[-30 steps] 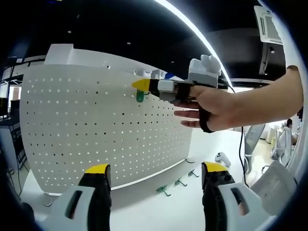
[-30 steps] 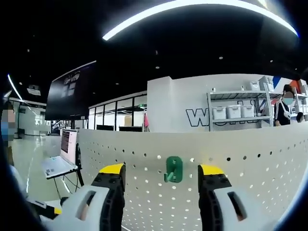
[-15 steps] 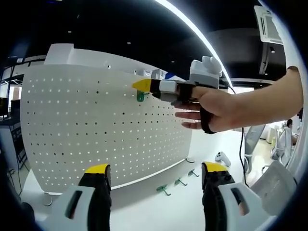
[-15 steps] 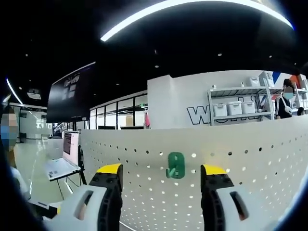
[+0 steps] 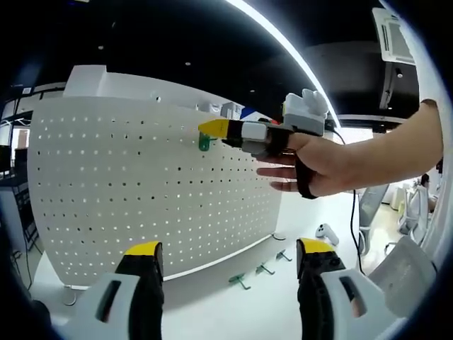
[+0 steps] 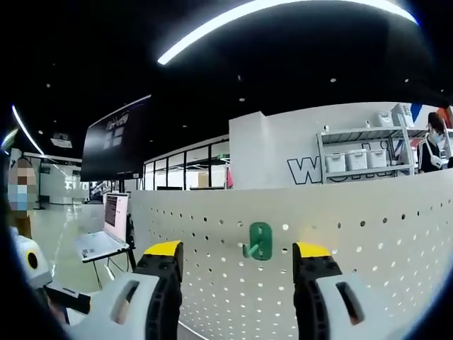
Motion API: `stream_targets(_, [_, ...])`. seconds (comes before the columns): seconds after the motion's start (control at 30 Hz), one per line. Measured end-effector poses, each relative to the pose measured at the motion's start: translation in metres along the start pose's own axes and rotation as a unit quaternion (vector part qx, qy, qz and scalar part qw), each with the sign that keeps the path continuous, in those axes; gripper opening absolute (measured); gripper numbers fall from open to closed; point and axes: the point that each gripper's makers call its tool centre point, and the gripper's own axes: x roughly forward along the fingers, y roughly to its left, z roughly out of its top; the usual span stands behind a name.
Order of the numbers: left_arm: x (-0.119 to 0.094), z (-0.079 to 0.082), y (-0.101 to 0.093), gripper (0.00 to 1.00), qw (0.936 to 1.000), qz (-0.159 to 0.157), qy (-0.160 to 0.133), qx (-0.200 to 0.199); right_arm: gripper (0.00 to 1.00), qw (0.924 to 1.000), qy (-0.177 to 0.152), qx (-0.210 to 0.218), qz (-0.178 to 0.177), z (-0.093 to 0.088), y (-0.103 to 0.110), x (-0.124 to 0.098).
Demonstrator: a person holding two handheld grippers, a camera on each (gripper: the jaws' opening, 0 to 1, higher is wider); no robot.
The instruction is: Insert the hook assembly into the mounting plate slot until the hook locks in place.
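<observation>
We saw the green hook (image 6: pixel 259 241) sitting on the pegboard (image 6: pixel 368 241) straight ahead of our right gripper (image 6: pixel 237 256), framed in the gap between its two yellow-tipped jaws. Those jaws stood apart with nothing between them, so the right gripper was released, and the hook looked apart from both tips. The hook's plate stood upright against the board, its prong pointing out and to the left of the tool.

From our left gripper (image 5: pixel 230 249), also spread and carrying nothing, the hook (image 5: pixel 204 142) lay far ahead and high, with the right gripper (image 5: pixel 216 128) just beside it, held in a hand (image 5: pixel 318 159). Spare hooks (image 5: pixel 239 281) lay on the table (image 5: pixel 212 304) close in front of the left jaws.

We judged the right gripper far the nearer, and whether the hook had fully locked we could not tell.
</observation>
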Motion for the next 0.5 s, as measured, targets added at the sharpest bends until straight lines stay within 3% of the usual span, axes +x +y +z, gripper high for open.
stream_targets(0.5, [0.0,-0.002,0.001,0.8,1.0,-0.003,0.004,0.004,0.63,0.999,0.026,-0.023,0.027,-0.02,-0.005,-0.042])
